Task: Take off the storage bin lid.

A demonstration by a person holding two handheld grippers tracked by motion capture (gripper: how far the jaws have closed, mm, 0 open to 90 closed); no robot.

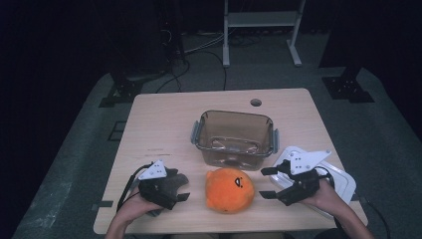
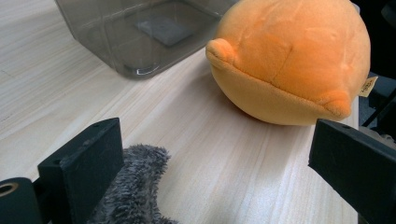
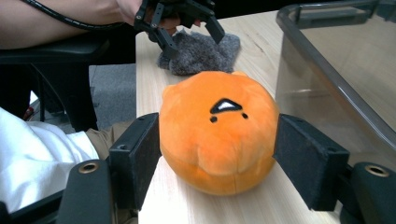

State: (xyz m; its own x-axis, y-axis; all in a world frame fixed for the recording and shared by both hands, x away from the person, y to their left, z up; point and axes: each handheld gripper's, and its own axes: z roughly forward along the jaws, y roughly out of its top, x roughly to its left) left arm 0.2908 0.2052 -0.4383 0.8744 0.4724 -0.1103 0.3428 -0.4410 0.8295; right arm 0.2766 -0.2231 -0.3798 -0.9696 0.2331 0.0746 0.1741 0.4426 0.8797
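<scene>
A round orange plush toy (image 1: 230,190) with a small black face lies near the table's front edge, just in front of a clear plastic container (image 1: 234,139). My right gripper (image 1: 264,183) is level with the toy on its right, jaws wide open and pointing at it. In the right gripper view the toy (image 3: 217,135) sits framed between the two black pads, which do not press on it. My left gripper (image 1: 183,188) rests open to the left of the toy over a grey furry cloth (image 1: 171,180). That cloth (image 2: 133,186) lies beside one jaw, unpinched.
A white lid (image 1: 341,180) lies under my right hand near the table's right edge. The container (image 2: 140,32) is empty apart from a label on its bottom. The table (image 1: 164,119) has a cable hole (image 1: 256,102) at the back. Beyond it stand a white rack and dark stands.
</scene>
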